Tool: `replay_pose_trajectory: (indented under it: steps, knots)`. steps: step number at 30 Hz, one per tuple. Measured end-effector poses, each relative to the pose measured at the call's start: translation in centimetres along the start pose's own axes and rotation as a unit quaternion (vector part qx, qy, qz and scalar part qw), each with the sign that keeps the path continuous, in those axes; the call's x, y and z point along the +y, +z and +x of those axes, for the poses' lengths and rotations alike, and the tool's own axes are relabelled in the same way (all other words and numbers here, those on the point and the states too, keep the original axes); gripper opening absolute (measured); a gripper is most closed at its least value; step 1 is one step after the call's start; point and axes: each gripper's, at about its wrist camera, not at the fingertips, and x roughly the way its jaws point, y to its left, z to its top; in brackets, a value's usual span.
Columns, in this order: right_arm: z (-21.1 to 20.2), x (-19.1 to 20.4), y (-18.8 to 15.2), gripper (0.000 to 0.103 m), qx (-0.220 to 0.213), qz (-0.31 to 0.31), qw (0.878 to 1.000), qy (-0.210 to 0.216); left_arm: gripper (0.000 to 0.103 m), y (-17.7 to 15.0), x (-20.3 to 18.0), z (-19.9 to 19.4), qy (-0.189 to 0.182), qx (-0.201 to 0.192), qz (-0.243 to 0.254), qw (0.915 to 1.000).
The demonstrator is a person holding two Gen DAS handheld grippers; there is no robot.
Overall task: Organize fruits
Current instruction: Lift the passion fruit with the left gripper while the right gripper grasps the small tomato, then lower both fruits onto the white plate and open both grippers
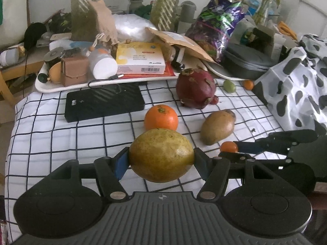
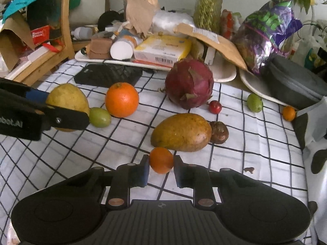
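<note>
Both claws pinch fruit over a white grid-checked cloth

The left claw [image 1: 161, 159] grips a plump, speckled yellow-green mango [image 1: 161, 155] across its width, pads pressed to both sides; the right claw [image 2: 161, 168] is drawn in on a small smooth tangerine [image 2: 161, 159], its blue pads at the fruit's sides, just in front of a second, browner mango [image 2: 181, 132] lying on the cloth [image 2: 255, 143]. Beyond sit a round dimpled orange [image 2: 122, 99], a scaly magenta dragon fruit [image 2: 189, 83], two small green fruits [image 2: 100, 117] [image 2: 254, 102], a red cherry-sized one [image 2: 215, 106] and a brown wrinkled one [image 2: 219, 132] touching the mango's end. Behind, a white tray [image 1: 61, 86] holds a yellow-white box [image 1: 141, 58], a white bottle [image 1: 104, 64] and a brown pouch [image 1: 73, 72]; a flat black device [image 1: 104, 102] lies beside it
</note>
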Motion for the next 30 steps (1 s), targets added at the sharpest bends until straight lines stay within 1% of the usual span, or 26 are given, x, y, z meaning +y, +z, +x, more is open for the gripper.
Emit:
replay_pose_trajectory:
  steps: [8, 15, 22, 30]
  knots:
    - [-4.0, -0.5, -0.8, 0.026, -0.022, 0.019, 0.999, 0.021, 0.063, -1.4, -2.5, -2.0, -0.027, -0.013, 0.029, 0.9992]
    - [-6.8, -0.6, -2.8, 0.026, -0.023, 0.04, 0.998, 0.033, 0.063, -3.9, -4.3, -3.5, -0.039, -0.003, 0.038, 0.9985]
    - [-8.7, -0.8, -4.5, 0.026, -0.011, 0.065, 0.996, 0.052, 0.063, -6.1, -5.5, -3.9, -0.05, 0.017, 0.04, 0.9978]
    - [-8.7, -0.9, -6.2, 0.026, 0.028, 0.102, 0.992, 0.066, 0.064, -8.1, -7.0, -2.6, -0.057, 0.044, 0.064, 0.9954]
